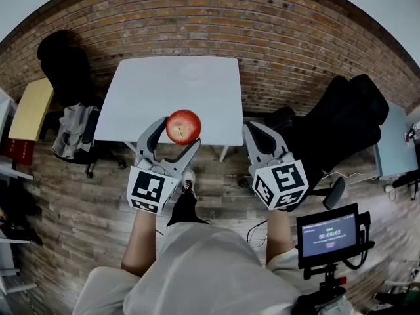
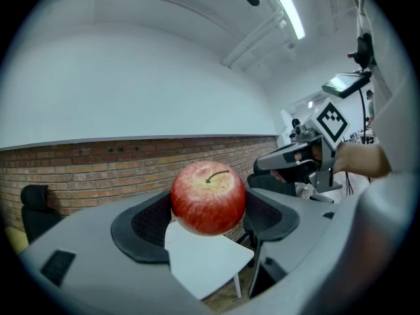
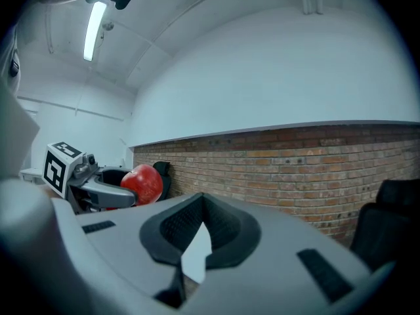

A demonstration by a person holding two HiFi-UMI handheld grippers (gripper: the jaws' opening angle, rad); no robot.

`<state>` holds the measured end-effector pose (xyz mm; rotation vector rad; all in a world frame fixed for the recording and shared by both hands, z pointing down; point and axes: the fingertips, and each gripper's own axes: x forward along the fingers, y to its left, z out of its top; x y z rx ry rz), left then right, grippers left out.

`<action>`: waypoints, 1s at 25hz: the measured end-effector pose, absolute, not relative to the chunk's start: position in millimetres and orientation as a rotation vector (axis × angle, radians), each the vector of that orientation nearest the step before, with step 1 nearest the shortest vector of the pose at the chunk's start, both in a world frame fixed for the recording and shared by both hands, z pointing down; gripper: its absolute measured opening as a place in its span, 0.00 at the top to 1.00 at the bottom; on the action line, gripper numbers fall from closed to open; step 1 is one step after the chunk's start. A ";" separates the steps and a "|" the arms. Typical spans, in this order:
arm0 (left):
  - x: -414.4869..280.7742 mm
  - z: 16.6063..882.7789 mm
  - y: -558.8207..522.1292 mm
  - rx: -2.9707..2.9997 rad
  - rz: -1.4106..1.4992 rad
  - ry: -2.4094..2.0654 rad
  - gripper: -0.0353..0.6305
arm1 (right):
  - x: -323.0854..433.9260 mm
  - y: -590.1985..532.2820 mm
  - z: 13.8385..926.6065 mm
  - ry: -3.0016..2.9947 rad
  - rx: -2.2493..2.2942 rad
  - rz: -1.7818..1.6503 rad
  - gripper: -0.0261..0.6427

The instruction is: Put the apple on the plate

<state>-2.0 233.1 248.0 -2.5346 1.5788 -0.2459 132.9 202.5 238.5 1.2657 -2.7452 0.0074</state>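
Near a white table (image 1: 151,104) by a brick wall (image 1: 275,31), left gripper (image 1: 178,135) jaws clamp the apple (image 1: 184,126); right gripper (image 1: 252,132) jaws meet empty.

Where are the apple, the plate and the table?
apple (image 2: 209,199), left gripper view, middle of its red skin
plate (image 1: 193,72), head view, its bare middle
table (image 1: 138,104), head view, bare top near its left side

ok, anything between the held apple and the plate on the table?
Nothing. In the head view, only bare white table lies between the apple, clamped in the left gripper, and the plate farther back.
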 end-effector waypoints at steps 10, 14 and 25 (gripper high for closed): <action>-4.8 251.1 187.2 -2.559 -0.227 1.541 0.41 | 135.6 167.4 240.2 -2.711 1.312 0.004 0.96; -10.4 248.1 152.7 -2.577 -0.218 1.521 0.41 | 127.7 135.0 241.6 -2.696 1.320 0.020 0.96; -19.8 253.6 78.7 -2.625 -0.209 1.479 0.41 | 115.9 68.8 247.5 -2.663 1.349 0.051 0.96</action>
